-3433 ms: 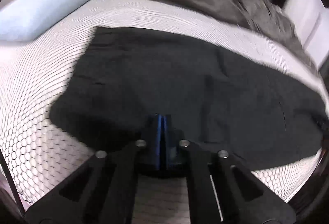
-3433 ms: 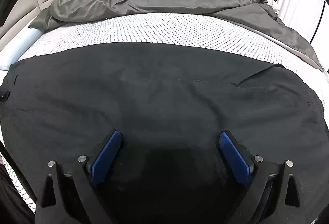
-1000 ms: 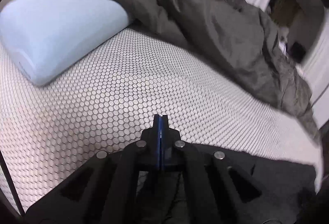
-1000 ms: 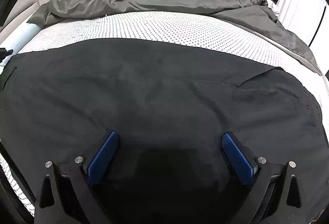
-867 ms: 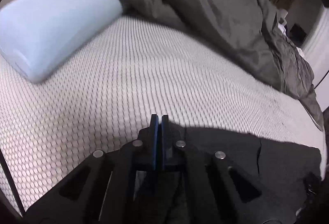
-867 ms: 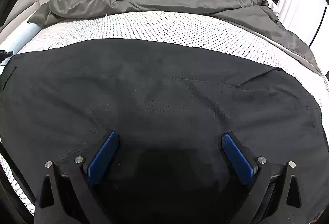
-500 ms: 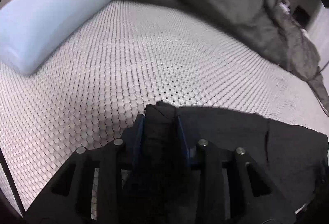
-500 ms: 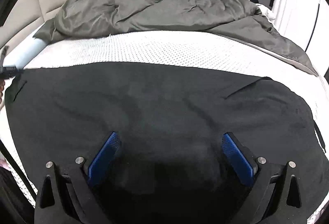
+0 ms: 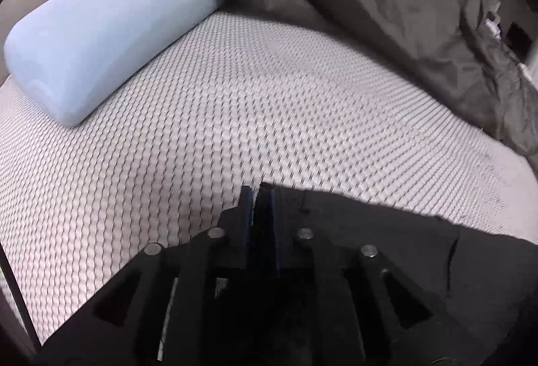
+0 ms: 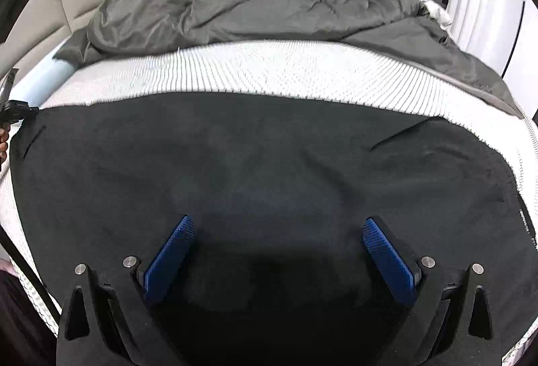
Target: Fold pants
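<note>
No readable brand, label or writing appears on any surface. The left gripper has its jaws closing to a narrow gap on a fold of black cloth at the far left corner of the pants; the blue pads stand on either side of that fold and press it. The right gripper is released, jaws spread wide, with its blue pads low over the middle of the pants and gripping nothing. The pants lie spread flat across the near part of the white textured mattress. At the far left, a pale blue pillow rests on the mattress. A crumpled grey duvet covers the far side, well apart from the pants.
</note>
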The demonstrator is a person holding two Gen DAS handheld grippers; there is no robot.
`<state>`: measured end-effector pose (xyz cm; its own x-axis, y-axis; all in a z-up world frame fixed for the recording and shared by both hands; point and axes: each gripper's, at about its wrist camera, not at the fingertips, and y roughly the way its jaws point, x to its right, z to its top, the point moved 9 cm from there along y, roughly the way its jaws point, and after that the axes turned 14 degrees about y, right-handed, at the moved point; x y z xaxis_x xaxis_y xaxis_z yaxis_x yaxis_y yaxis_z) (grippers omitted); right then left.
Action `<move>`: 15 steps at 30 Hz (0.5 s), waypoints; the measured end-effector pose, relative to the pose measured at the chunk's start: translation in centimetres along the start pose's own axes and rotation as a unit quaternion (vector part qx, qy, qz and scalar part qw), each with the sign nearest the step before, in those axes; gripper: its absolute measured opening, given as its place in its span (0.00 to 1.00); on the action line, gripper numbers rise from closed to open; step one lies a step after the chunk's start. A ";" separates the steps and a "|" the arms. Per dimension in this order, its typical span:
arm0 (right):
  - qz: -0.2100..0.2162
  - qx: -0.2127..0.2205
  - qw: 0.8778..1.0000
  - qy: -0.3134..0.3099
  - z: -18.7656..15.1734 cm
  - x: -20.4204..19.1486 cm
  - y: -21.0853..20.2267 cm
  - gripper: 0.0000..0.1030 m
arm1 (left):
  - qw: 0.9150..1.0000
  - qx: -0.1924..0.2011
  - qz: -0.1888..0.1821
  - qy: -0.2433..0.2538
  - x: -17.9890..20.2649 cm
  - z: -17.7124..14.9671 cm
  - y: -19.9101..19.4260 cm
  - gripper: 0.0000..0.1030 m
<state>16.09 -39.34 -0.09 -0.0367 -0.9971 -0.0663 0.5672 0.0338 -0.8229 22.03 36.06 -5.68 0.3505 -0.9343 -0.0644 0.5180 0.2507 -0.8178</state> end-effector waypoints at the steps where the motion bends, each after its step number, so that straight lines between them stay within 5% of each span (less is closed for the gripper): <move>1: -0.005 -0.004 1.000 -0.005 -0.3 0.0 0.3 0.99 | 1.000 0.010 0.001 -0.003 0.2 -0.1 -0.9 0.29; 2: -0.009 -0.005 1.000 -0.010 -0.5 0.0 0.4 0.99 | 1.000 0.019 -0.003 0.000 0.6 -0.1 -1.7 0.49; 5: 0.006 -0.001 1.000 -0.012 -0.6 -0.4 -0.1 0.99 | 0.998 0.054 -0.015 0.029 3.3 -0.1 -6.0 0.86; 8: 0.054 0.000 0.998 -0.026 -1.0 -2.3 -1.2 0.97 | 0.994 0.088 -0.037 0.061 7.6 -0.7 -10.6 0.99; 11: 0.092 0.002 0.993 -0.073 -2.1 -5.1 -2.4 0.78 | 0.983 0.128 -0.090 0.101 14.4 -2.6 -15.0 0.99; 15: 0.118 -0.005 0.986 -0.115 -3.5 -8.1 -3.0 0.45 | 0.969 0.123 -0.169 0.129 24.3 -6.5 -17.5 0.99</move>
<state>11.79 -31.09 0.91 0.2834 -0.9506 -0.1270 0.5299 0.2656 -0.8054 16.40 7.28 3.36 -0.0626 -0.9979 0.0160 0.7509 -0.0577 -0.6579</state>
